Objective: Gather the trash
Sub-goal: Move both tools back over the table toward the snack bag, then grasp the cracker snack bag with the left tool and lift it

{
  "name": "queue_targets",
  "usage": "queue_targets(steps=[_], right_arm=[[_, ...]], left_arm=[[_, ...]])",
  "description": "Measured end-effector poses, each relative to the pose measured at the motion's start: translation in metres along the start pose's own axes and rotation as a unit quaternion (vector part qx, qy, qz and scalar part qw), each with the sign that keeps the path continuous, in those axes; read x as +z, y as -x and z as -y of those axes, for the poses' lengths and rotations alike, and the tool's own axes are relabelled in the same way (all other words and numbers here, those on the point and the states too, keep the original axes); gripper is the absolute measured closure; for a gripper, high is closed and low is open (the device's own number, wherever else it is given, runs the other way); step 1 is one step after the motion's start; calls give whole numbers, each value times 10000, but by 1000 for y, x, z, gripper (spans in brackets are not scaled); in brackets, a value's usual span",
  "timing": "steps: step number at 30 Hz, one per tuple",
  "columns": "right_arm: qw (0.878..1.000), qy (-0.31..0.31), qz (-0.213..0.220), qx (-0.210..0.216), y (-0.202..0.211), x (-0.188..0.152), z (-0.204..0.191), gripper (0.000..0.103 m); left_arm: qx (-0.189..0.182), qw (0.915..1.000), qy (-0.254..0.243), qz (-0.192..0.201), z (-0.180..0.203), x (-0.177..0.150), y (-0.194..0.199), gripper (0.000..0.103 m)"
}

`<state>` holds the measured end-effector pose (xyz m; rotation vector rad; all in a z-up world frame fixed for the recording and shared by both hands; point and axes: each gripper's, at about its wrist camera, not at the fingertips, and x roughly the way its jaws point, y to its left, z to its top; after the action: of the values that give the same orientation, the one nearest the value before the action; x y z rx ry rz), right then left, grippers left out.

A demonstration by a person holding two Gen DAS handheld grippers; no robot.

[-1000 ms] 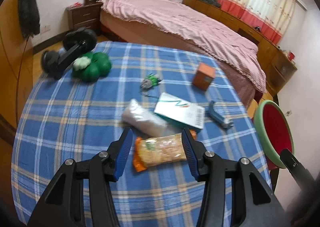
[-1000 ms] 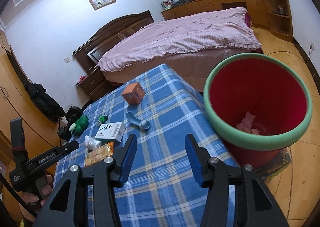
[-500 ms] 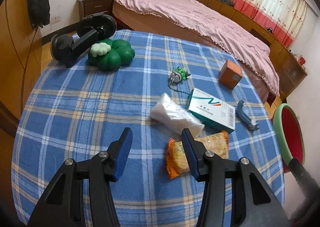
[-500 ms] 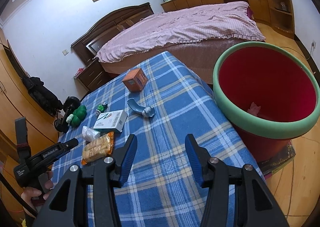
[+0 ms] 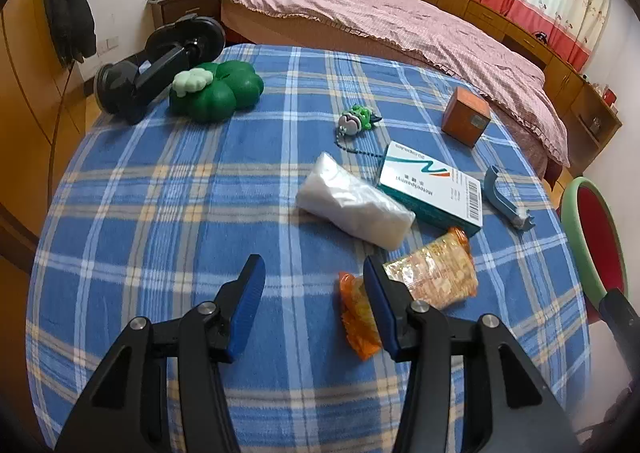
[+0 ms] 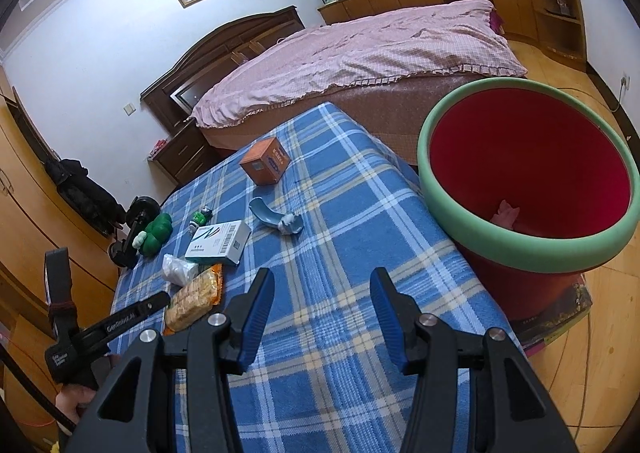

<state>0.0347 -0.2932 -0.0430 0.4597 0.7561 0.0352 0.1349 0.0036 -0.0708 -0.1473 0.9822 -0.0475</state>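
- Snack packet (image 5: 430,277), orange-ended and clear-bodied, lies flat on the blue plaid table (image 5: 160,193), its left end hidden behind the right finger of the left tongs (image 5: 310,285).
- Left tongs gape wide over bare cloth and hold nothing; the packet lies mostly outside the gap, to the right.
- White plastic-wrapped wad (image 5: 354,205) lies just beyond the packet, touching a teal-and-white carton (image 5: 430,183).
- Blue curved plastic piece (image 5: 506,197) sits right of the carton, an orange box (image 5: 466,117) farther back, and a small green keychain toy (image 5: 356,119) behind the wad.
- Green clover-shaped cushion (image 5: 214,91) and a black roller device (image 5: 160,61) occupy the far left corner.
- Red bin (image 6: 528,169) with a green rim stands on the floor beside the table's right edge; something pale pink lies inside.
- Right tongs (image 6: 322,305) hover wide and unloaded above the near table edge, left of the bin.
- Pink-covered bed (image 6: 360,49) stands behind the table.
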Motion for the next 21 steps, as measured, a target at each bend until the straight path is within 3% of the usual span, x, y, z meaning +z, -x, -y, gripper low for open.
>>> queue_targets(steps=[8, 16, 21], right_arm=[[10000, -65, -5, 9, 1, -1, 6, 50], [9999, -132, -18, 20, 1, -2, 12, 50], [9999, -157, -34, 40, 1, -2, 16, 50]], left_arm=[[-124, 9999, -6, -109, 10, -10, 8, 52], [-505, 9976, -203, -421, 29, -28, 11, 52], [-488, 9974, -404, -332, 37, -26, 12, 52]])
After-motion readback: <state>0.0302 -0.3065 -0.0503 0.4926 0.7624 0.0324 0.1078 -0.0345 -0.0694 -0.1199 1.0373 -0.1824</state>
